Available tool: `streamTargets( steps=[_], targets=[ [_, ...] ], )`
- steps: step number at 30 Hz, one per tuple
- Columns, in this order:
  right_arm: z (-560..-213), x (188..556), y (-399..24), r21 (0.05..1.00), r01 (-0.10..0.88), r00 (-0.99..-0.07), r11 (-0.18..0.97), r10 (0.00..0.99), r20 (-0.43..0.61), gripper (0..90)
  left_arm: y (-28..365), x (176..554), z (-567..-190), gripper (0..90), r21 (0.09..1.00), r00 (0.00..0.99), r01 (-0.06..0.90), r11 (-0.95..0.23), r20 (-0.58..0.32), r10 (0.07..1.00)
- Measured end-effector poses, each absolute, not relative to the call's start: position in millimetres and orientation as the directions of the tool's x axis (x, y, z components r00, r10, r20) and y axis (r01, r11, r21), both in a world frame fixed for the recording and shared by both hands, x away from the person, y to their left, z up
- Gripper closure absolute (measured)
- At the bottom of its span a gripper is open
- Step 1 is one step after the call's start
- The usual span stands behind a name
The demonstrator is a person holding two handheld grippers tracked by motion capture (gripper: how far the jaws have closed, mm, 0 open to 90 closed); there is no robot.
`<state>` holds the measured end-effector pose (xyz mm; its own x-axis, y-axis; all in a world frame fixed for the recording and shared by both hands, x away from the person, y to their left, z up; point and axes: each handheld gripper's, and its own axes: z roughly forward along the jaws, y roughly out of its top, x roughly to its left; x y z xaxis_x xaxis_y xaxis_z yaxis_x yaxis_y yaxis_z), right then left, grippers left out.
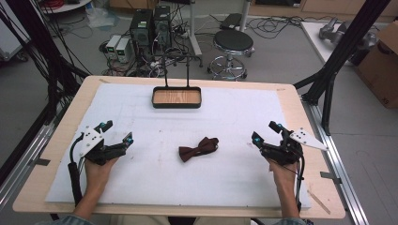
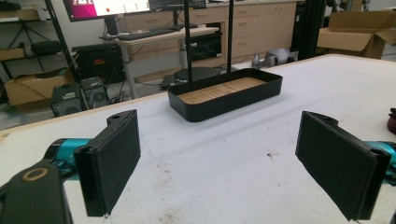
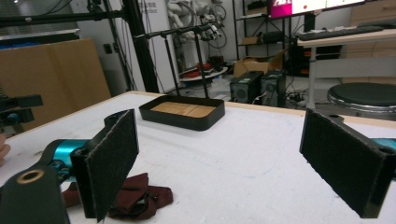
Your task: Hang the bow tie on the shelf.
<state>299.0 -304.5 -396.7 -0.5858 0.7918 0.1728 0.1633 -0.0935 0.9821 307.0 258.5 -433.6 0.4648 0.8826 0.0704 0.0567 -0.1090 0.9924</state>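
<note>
Left gripper (image 1: 116, 132) and right gripper (image 1: 265, 132) rest low; jaws spread.

Even soft light, faint shadows, slight blur

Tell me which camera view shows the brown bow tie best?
The high view: the whole bow tie lies unobstructed on the white mat between both grippers. The right gripper view shows it partly hidden behind that gripper's jaw. The left gripper view catches just a dark sliver, apparently the tie, at its right edge.

The right claw (image 3: 233, 158) gapes wide over the white mat (image 3: 243, 158), a maroon bow tie (image 3: 135, 196) behind its left jaw.
</note>
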Motion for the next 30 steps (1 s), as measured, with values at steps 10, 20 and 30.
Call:
streamTargets(
  steps=[10, 20, 30],
  targets=[
    [-397.7, 298.5, -294.4, 0.987, 0.157, -0.640, -0.039, 0.757, 0.132, 11.2, 257.5, 307.7, -434.4, 14.3, 0.992, 0.469, 0.063, -0.111, 0.068, 0.880],
    [-394.0, 299.4, -288.1, 0.986, 0.161, -0.667, -0.028, 0.734, 0.130, 16.2, 255.9, 308.2, -435.2, 14.3, 0.991, 0.475, 0.067, -0.115, 0.070, 0.877],
    [-383.7, 316.3, -254.2, 0.985, 0.156, -0.739, 0.072, 0.670, 0.068, 20.7, 256.4, 309.3, -435.7, 14.4, 0.991, 0.470, 0.075, -0.108, 0.061, 0.881]
  ],
)
